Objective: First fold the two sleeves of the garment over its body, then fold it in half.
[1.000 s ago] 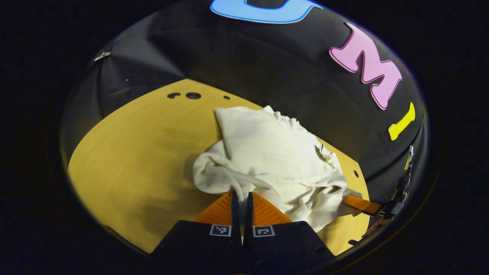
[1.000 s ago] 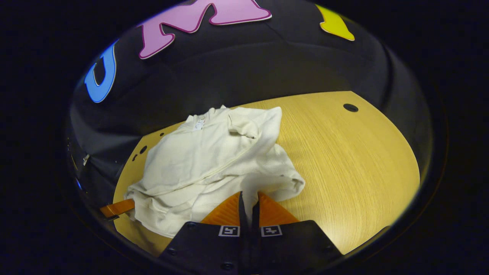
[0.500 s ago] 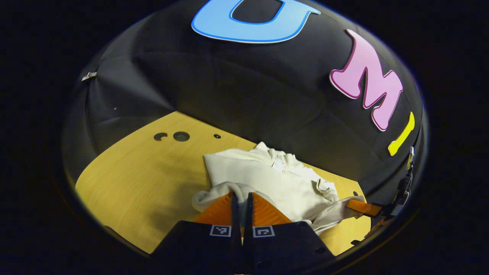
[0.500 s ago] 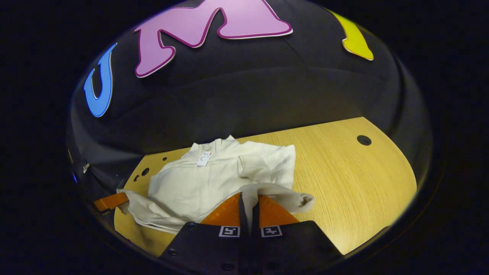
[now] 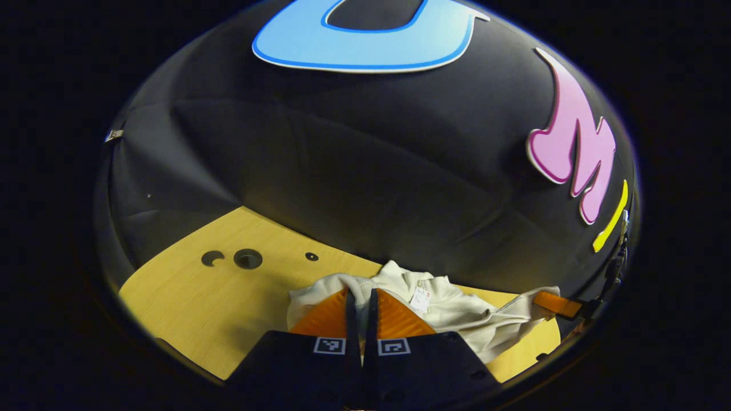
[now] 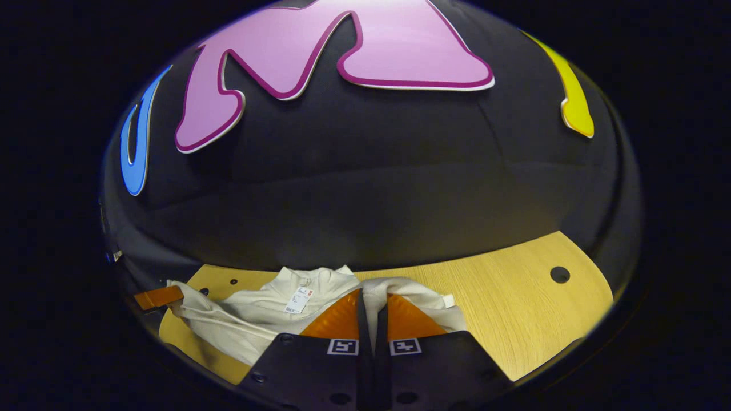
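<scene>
A cream sweatshirt (image 5: 457,308) lies on the wooden table (image 5: 188,297), its collar and hang tag (image 5: 421,298) toward the booth wall. My left gripper (image 5: 359,294) is shut on the garment's lower edge, cloth bunched over its fingers. In the right gripper view the same sweatshirt (image 6: 251,319) shows with its tag (image 6: 298,299), and my right gripper (image 6: 372,294) is shut on the other corner of that edge. The right gripper (image 5: 557,305) also appears at the far right of the left gripper view; the left gripper (image 6: 157,297) appears at the far left of the right gripper view.
The table has round holes (image 5: 247,258) at its back left and one hole (image 6: 559,274) at the right. The black cloth wall (image 5: 365,171) stands close behind the table's far edge. Bare wood (image 6: 514,308) lies to the right of the garment.
Both grippers have carried the garment's lower edge forward over its body toward the collar. The wall has drawn nearer, and less of the sweatshirt's body shows in either view.
</scene>
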A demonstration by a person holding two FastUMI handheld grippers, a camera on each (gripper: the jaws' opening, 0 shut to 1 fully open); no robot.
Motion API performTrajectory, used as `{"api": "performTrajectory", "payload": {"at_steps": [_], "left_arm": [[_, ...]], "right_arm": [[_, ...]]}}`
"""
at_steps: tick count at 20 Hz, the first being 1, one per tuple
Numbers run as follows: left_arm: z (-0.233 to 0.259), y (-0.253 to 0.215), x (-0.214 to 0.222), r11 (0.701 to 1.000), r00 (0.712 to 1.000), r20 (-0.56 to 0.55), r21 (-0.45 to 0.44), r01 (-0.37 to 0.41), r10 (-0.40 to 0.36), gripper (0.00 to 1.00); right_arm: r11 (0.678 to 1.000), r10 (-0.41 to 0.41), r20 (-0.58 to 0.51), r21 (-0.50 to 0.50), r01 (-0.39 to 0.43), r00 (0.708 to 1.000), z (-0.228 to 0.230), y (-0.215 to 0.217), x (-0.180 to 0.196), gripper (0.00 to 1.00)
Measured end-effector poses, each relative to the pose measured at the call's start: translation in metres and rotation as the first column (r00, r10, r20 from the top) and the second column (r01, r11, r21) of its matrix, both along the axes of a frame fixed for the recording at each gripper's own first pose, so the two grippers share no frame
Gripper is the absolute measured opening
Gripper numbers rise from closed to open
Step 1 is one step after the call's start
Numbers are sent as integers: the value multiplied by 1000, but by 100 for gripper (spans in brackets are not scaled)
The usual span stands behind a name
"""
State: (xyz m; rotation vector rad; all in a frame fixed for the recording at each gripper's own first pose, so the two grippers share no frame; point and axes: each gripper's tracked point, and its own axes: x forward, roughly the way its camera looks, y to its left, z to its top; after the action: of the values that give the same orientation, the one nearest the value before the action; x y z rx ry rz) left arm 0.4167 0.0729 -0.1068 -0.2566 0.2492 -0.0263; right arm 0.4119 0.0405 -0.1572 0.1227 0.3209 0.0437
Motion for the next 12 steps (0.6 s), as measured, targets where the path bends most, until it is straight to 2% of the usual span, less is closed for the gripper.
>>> {"api": "performTrajectory", "payload": {"at_steps": [4,7,9,10,11,12], "left_arm": [[-21,4,32,1000,999,-38,13,4,-4,6],[-34,8,58,1000,999,-45,12,-8,8,6],[-40,12,69,999,999,-35,28,-29,30,10],[-41,14,71,999,999,-33,35,-39,40,14],[-42,15,71,999,999,-35,26,-40,41,23],[-42,14,69,999,998,-36,14,-49,50,18]], "right_arm": [[999,-3,33,-53,5,999,-20,-1,20,5],[999,-14,23,-39,15,1000,-37,1,32,5],[999,-35,23,-19,36,999,-46,-2,39,10],[999,-41,25,-16,41,999,-51,-2,41,16],[999,-39,23,-13,40,999,-54,-1,40,17],[999,-31,16,-6,31,999,-57,1,38,20]]}}
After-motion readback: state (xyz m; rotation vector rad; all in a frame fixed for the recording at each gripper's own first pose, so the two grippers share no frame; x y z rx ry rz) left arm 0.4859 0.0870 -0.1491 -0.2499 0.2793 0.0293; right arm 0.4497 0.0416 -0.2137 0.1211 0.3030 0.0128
